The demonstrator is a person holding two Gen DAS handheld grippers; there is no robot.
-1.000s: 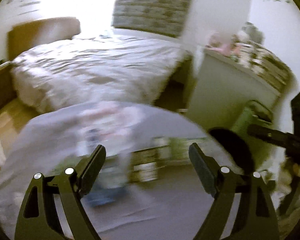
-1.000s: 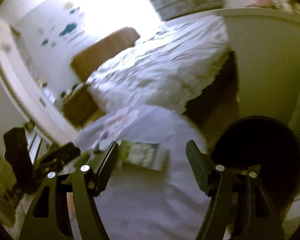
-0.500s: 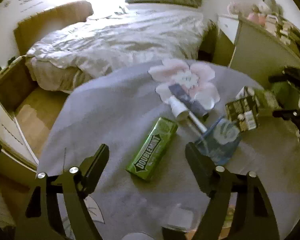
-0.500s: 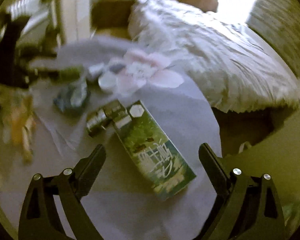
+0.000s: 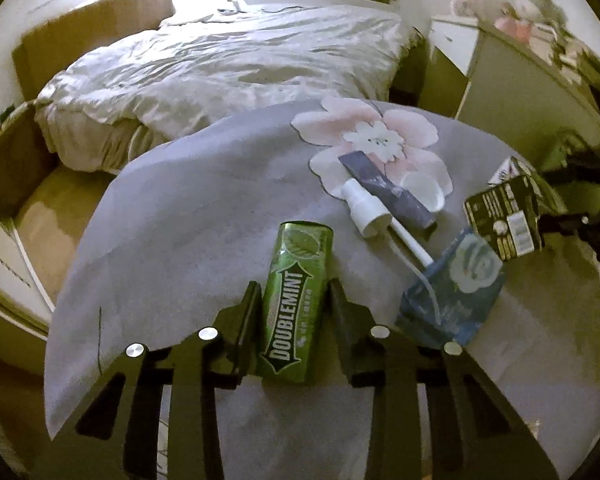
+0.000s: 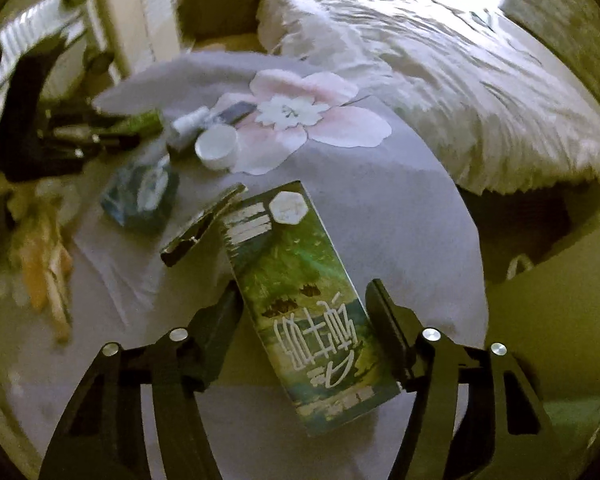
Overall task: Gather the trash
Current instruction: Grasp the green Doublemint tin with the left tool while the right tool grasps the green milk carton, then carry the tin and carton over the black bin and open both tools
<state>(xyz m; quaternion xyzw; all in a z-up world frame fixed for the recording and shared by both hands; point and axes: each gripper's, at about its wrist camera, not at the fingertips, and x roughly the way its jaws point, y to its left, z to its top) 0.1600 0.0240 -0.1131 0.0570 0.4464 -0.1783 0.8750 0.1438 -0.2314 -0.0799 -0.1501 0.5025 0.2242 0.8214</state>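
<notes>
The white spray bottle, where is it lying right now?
In the left wrist view the spray bottle lies right of centre on the grey cloth, at the edge of the pink flower print, beside a dark blue strip and beyond the gum pack.

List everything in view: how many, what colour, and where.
gum pack: one, green, cloth's near side, between the left gripper's fingers
carton: one, green, lying askew, between the right gripper's fingers
pouch: one, blue, right of the gum pack
spray pump: one, white, at the flower print's edge
flat packet: one, dark blue, beside the pump
cap: one, white, beside the packet
cloth: one, grey with pink flower, under everything
bed: one, white duvet, behind
left gripper: one, black, jaws just closed onto the gum pack
right gripper: one, black, jaws just closing, gap remains at the carton's right
</notes>
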